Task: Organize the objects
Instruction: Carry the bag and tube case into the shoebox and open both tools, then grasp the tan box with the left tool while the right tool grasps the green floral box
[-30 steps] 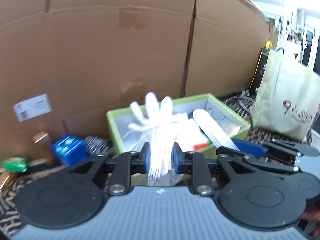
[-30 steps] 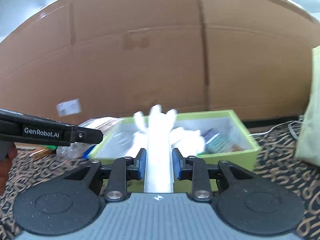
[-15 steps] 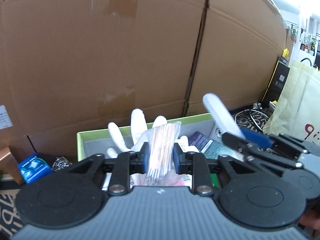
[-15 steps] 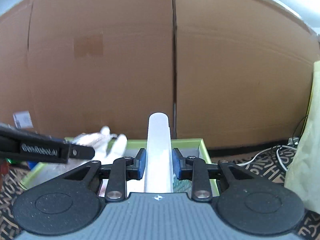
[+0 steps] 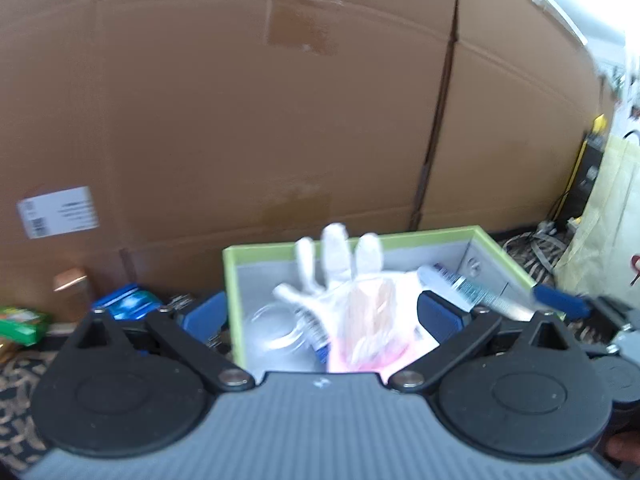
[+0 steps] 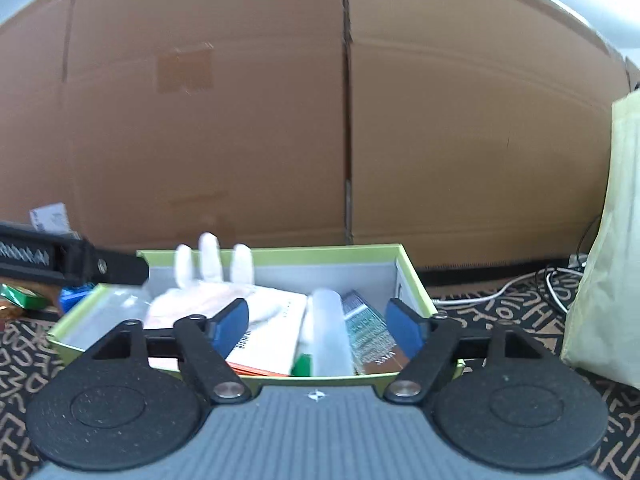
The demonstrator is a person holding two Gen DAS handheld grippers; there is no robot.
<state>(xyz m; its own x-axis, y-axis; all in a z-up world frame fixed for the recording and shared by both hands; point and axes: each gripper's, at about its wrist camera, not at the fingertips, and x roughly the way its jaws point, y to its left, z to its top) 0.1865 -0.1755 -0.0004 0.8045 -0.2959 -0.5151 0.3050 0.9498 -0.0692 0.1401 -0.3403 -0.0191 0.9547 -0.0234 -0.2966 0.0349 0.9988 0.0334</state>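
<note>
Release step: the left gripper [image 5: 320, 316] and right gripper [image 6: 316, 326] are opening their jaws — the clear packet [image 5: 370, 320] and white tube [image 6: 328, 332] drop free into the green box [image 6: 412, 276]. Next, I judge, withdraw and fetch the clutter left of it.

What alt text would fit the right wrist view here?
The right gripper is opening above a green box, a white tube lying loose between its fingers. A white glove and packets fill the box, cardboard behind.
</note>
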